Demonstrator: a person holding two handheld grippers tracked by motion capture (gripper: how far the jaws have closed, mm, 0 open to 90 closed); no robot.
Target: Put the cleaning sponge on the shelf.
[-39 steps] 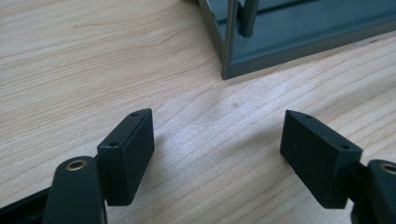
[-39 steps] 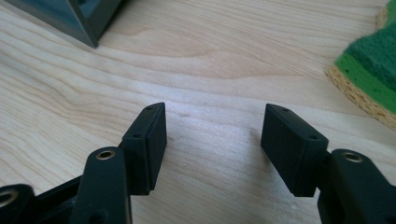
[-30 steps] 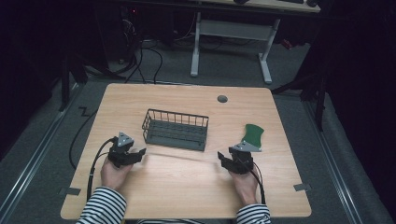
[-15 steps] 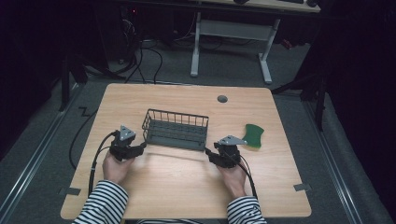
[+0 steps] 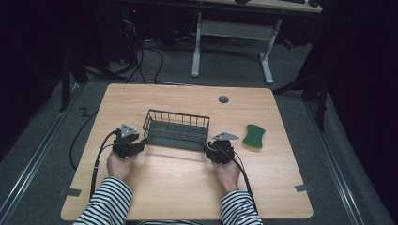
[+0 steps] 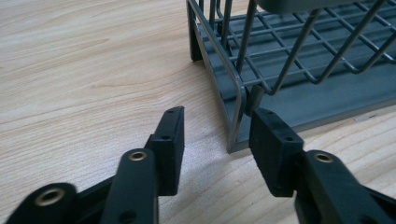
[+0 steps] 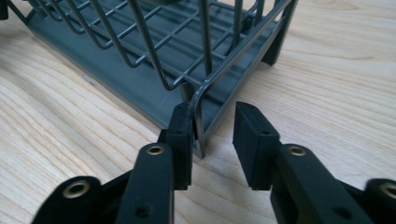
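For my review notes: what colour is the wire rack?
Dark grey wire rack, clearest in the left gripper view.

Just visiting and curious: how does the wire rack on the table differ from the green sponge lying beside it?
The wire rack is dark grey, boxy and open, built of thin bars over a tray; the green sponge is solid, flat and curvy-edged. The rack is much larger than the sponge. A gripper sits at each near corner of the rack, the left gripper and the right gripper, while the sponge lies untouched. Both rest on the wooden table.

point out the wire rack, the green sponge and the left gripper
wire rack (image 5: 176,128): high view, on its wire floor
green sponge (image 5: 254,136): high view, on its top face
left gripper (image 6: 215,135): left gripper view, midway between its fingertips
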